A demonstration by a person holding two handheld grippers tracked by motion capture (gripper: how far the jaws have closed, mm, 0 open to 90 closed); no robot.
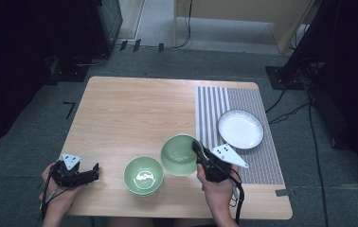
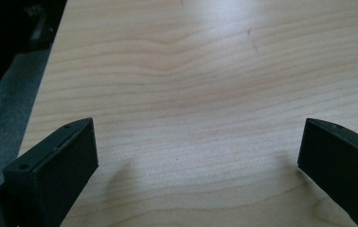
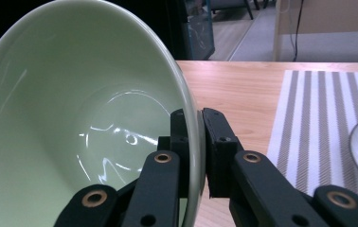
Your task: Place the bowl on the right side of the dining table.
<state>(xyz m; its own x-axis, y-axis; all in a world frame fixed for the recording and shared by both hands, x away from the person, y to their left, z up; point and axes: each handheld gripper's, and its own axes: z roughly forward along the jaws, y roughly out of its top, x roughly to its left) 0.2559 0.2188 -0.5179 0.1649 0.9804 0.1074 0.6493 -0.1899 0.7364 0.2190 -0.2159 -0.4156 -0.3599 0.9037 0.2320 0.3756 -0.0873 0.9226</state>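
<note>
A light wooden table fills the centre of the high view, ringed by grey carpet and dark equipment, with a grey-and-white striped placemat laid along its right side. On the mat, toward the upper right of the table, sits a white plate with a dark rim, its edge also entering the lower right of the right gripper view. Near the bottom centre of the high view a pale green bowl is tipped up off level, its near rim pinched by the right gripper; in the right gripper view the two black jaws are clamped on the bowl's thin wall, one inside and one outside, with the glossy interior filling the left of that frame. Just to its lower left, what appears to be a stack of matching green bowls stands upright on the bare wood, close to the tilted one. At the lower left corner of the table the left gripper is held in a hand, its jaws spread wide and empty over plain wood grain in the left gripper view. The right hand enters from the bottom edge.
</note>
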